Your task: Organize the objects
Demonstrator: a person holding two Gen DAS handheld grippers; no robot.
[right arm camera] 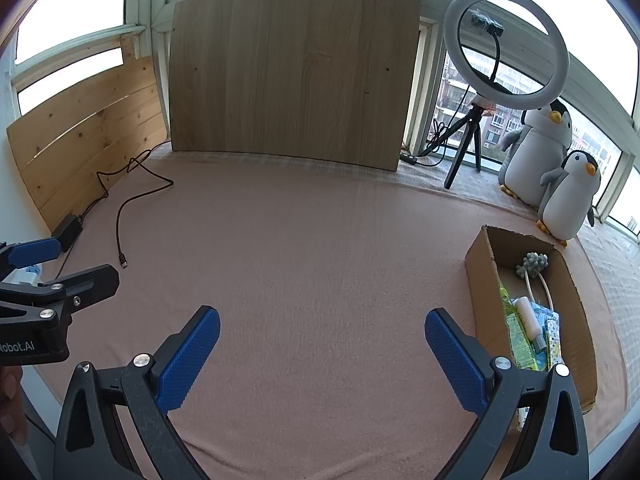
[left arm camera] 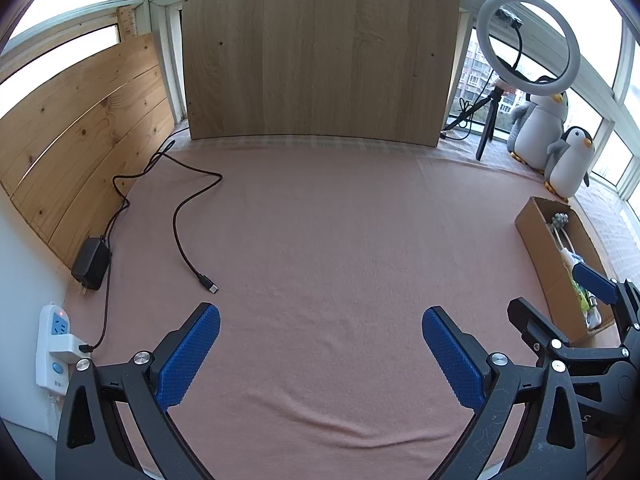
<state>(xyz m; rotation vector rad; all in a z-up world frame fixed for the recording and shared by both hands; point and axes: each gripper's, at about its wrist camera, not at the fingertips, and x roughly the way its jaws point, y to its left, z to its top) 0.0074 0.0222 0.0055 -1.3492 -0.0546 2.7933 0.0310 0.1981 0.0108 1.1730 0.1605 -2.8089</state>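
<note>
While both my tools hover low over the cloth, I see the cardboard box [right arm camera: 484,280] at the right side, long and narrow, open on top, with a white bottle [right arm camera: 528,316], yellow-green packets [right arm camera: 518,340] and a small grey-green bunch on white stems [right arm camera: 532,264] lying inside. My left gripper [left arm camera: 320,344] has its blue pads spread wide with nothing between them, and my right gripper [right arm camera: 322,344] is likewise spread and holding nothing. A pink cloth [left arm camera: 320,240] covers the surface, bare through the middle. A black cable [left arm camera: 180,216] and charger [left arm camera: 91,264] lie at the left by a white power strip [left arm camera: 52,344]. Wooden boards [left arm camera: 320,52] stand at the back before windows, with a ring light [right arm camera: 506,48] and two plush penguins [right arm camera: 560,176] at the far right.
</note>
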